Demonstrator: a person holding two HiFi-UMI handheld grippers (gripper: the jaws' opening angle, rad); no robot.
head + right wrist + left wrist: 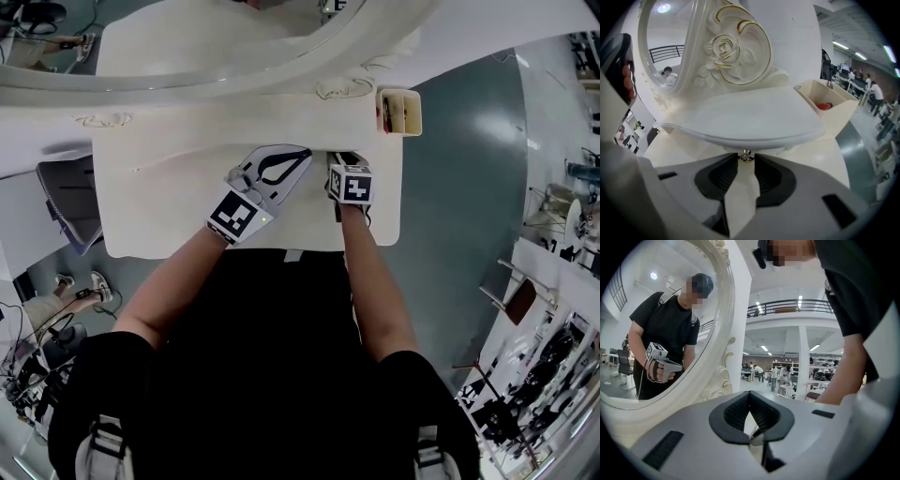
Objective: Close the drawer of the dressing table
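The white dressing table [169, 211] stands in front of me, its raised shelf [750, 117] running under the mirror. A small metal drawer knob [746, 157] sits just below that shelf's rounded lip. My right gripper [746, 161] points steeply down at the knob, with both jaw tips tight against its sides. The drawer front is hidden under the lip. In the head view the right gripper [343, 159] is over the back of the tabletop. Just to its left, my left gripper [302, 156] is held level above the table. The left gripper [749, 393] has its tips touching and nothing between them.
An ornate oval mirror [661, 324] with a carved rose frame [724, 49] rises behind the shelf. An open cream box [399, 111] holding something red [825, 106] stands at the table's right rear corner. A grey chair [70, 202] is at the left.
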